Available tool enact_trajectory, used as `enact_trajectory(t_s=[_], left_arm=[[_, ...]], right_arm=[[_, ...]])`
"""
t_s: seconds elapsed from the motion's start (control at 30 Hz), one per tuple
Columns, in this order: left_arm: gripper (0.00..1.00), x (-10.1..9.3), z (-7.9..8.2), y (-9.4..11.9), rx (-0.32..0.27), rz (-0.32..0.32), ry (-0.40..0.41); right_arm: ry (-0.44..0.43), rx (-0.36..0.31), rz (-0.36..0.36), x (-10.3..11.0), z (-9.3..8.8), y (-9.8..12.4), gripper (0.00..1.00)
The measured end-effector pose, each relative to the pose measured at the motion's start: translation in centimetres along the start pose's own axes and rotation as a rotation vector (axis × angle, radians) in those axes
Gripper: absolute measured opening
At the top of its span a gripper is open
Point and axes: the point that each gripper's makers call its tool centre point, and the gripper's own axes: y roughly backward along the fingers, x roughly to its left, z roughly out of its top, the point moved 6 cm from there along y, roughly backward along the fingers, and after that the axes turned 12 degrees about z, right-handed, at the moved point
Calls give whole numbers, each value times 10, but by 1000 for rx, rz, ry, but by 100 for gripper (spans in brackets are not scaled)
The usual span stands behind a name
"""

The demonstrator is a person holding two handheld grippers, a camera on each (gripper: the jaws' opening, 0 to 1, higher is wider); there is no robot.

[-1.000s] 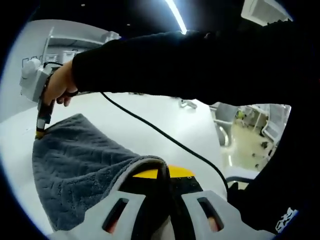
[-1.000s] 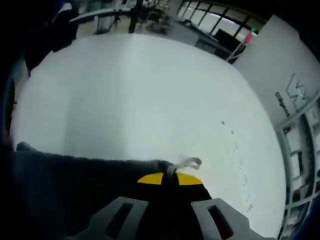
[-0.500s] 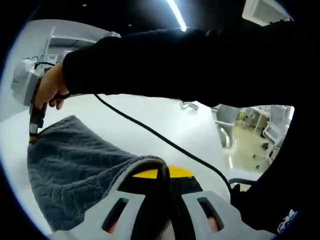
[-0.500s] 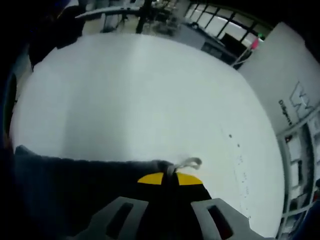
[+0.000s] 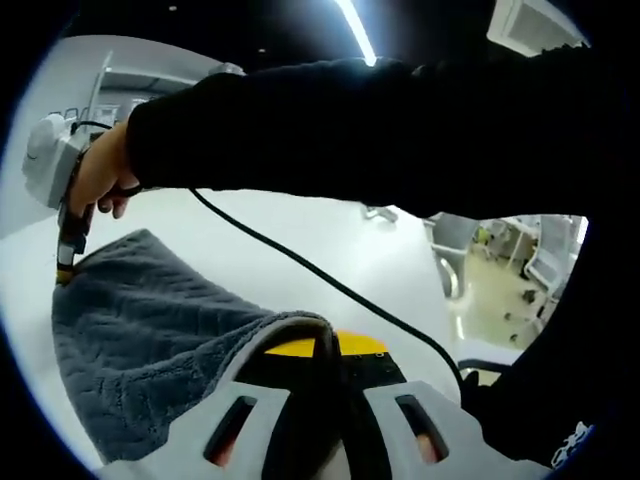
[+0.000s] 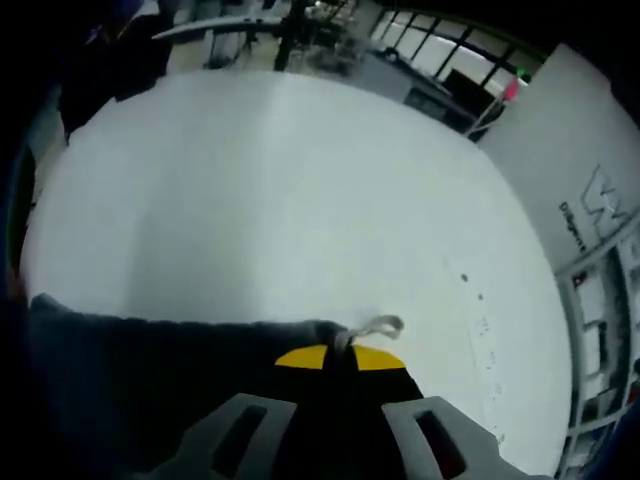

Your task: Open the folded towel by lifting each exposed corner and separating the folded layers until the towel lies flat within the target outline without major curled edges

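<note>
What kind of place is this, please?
Probably a lab or workshop: a wide white table holding a grey towel, a ceiling strip light, and shelving along the wall.

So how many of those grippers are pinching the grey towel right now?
2. The left gripper clamps one towel corner at the bottom of its view; the right gripper clamps the far corner, held by the hand.

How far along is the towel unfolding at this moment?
Done: both grippers are clamped on corners of the grey towel. In hand: the left gripper and right gripper hold it lifted and stretched between them. Left: laying it flat on the white table; no outline is visible.
</note>
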Motion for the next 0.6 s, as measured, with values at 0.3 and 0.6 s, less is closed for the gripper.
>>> enact_trajectory(t_s=[0.3, 0.6], left_arm=[[19, 1, 2, 12, -38, 47, -56], [29, 12, 2, 41, -81, 113, -22]], right_arm=[[42, -4, -7, 1, -1, 1, 5], [40, -8, -33, -6, -1, 7, 19]])
